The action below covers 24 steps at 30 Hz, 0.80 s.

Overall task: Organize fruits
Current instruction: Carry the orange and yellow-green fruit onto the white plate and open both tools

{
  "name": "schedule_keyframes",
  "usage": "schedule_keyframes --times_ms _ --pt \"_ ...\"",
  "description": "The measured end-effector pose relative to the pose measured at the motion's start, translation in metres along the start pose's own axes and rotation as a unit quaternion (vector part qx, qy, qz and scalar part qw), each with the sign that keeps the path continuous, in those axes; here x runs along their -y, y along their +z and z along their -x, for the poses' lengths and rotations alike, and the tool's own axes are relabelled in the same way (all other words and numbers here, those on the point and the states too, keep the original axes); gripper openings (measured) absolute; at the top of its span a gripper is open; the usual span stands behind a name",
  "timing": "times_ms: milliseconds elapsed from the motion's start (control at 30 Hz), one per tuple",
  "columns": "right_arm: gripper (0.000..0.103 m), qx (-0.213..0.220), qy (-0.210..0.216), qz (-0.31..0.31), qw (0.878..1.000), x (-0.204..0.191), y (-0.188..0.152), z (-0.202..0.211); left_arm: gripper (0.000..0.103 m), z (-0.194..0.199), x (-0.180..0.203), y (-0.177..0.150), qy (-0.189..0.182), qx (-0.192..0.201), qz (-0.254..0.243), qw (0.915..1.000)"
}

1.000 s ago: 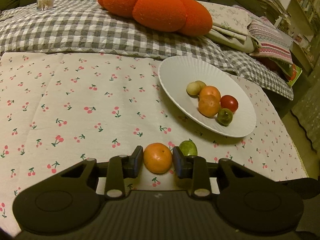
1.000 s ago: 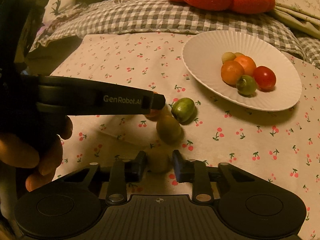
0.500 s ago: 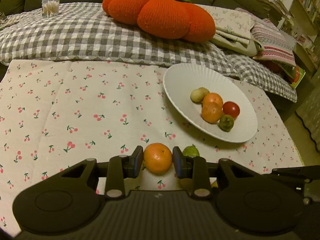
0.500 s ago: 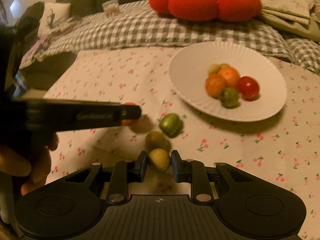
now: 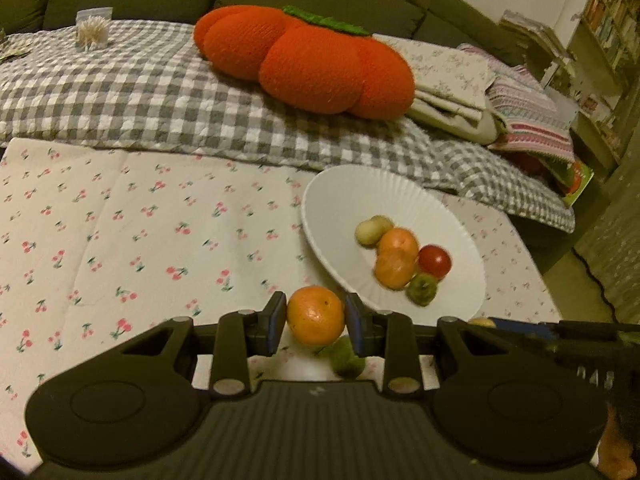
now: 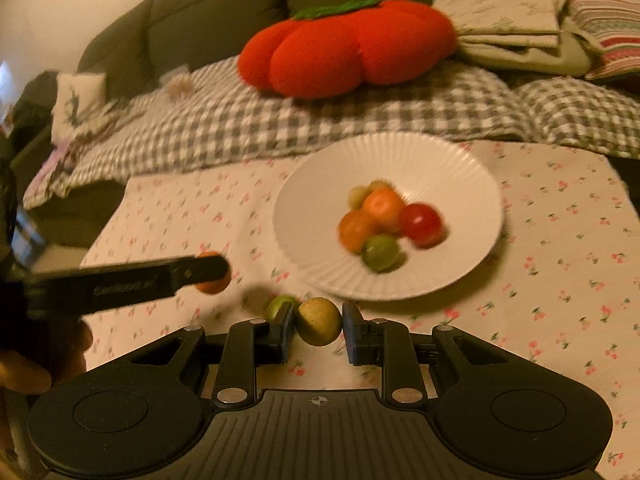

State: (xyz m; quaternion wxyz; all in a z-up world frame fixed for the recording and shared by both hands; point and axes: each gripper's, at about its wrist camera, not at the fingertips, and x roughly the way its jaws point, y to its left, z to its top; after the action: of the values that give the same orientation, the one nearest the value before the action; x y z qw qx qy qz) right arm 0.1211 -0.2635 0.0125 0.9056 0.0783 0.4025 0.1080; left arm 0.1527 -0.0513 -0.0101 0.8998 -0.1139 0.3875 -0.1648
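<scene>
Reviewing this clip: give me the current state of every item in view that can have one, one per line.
Left gripper: shut on the round orange tangerine, lifted off the cloth.
Right gripper: shut on the yellow-green round fruit.
Green round fruit: loose on the cherry-print tablecloth, not yet plated.
White ribbed plate: holds five fruits clustered together.
Red round tomato: on the plate.

In the right wrist view the fruits on the plate (image 6: 460, 168) are smeared by motion blur, so the pale ones at the back cannot be told apart. A green fruit (image 6: 278, 305) is partly hidden behind a gripper finger. In the left wrist view another green fruit (image 5: 347, 361) lies half covered under the orange (image 5: 316, 315).
</scene>
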Motion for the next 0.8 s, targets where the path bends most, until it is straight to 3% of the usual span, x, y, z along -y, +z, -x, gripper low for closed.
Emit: schedule_keyframes --times_ms 333,800 --pt "0.023 0.016 -0.032 -0.099 0.994 0.051 0.017 -0.002 0.030 -0.016 0.020 0.009 -0.029 0.010 -0.017 0.9994" --pt "0.023 0.016 -0.032 -0.107 0.994 0.053 0.019 -0.018 0.030 -0.032 0.023 0.008 -0.034 0.016 -0.034 0.9987"
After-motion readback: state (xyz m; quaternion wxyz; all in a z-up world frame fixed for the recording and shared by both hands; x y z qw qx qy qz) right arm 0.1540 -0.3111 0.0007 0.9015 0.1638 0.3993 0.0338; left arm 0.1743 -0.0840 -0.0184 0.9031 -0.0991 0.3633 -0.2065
